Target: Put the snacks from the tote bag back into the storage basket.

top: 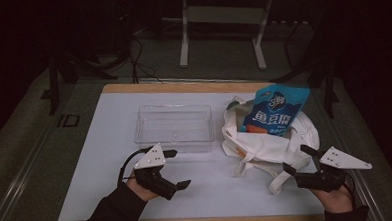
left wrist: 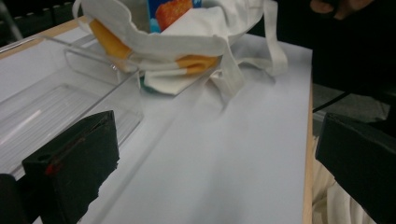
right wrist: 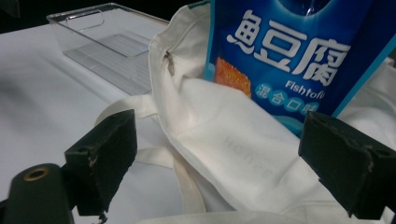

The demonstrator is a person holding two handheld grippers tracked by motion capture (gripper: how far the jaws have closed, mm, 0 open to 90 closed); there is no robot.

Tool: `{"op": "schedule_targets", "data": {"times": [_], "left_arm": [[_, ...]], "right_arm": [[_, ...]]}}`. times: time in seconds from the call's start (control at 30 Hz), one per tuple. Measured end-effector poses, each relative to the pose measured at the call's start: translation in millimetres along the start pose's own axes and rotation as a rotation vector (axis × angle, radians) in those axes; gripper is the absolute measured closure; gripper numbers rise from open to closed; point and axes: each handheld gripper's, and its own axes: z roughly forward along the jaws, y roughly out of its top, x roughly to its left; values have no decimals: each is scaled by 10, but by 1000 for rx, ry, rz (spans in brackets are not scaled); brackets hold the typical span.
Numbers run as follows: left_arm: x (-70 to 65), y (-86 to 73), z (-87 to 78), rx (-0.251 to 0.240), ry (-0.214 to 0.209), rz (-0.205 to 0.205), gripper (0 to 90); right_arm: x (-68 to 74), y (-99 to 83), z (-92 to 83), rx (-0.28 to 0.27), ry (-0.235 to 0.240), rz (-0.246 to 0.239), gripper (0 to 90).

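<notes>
Currently the right gripper (right wrist: 217, 154) stands wide and empty, jaws framing the near side of the white tote bag (top: 265, 142). The left gripper (top: 172, 168), also wide and empty, hovers over the counter (top: 96, 160) beside the bag. A blue snack pouch (right wrist: 299, 51), printed "鱼豆腐" and "Fishtofu", protrudes from the bag mouth, probably for removal. A clear plastic tray (top: 173, 122) stands empty left of the bag.

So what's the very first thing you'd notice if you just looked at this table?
The bright blue snack packet sticking out of the white cloth bag, on the right of the table. Next, the empty clear plastic tray just left of the bag, and the open left gripper and right gripper near the table's front edge.
</notes>
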Motion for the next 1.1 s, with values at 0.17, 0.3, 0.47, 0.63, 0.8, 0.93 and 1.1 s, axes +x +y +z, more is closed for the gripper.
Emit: {"op": "schedule_targets", "data": {"times": [0.17,0.3,0.47,0.63,0.8,0.93,1.1], "left_arm": [[47,83,72,-23,-27,-1,0],[79,165,136,-29,-40,16,0],[130,303,239,-40,-58,29,0],[162,411,354,-55,-68,57,0],[222,545,550,-24,-77,85,0],[261,637,662,-37,-89,87,0],[309,718,835,-33,-101,94,0]], "right_arm": [[-42,43,-5,-16,15,-1,116],[-70,82,-11,-35,38,-19,116],[-96,151,-6,-53,51,-48,116],[-130,208,21,-58,58,-62,117],[-194,273,77,-51,61,-78,132],[-235,289,102,-55,72,-70,133],[-279,316,125,-46,65,-80,137]]}}
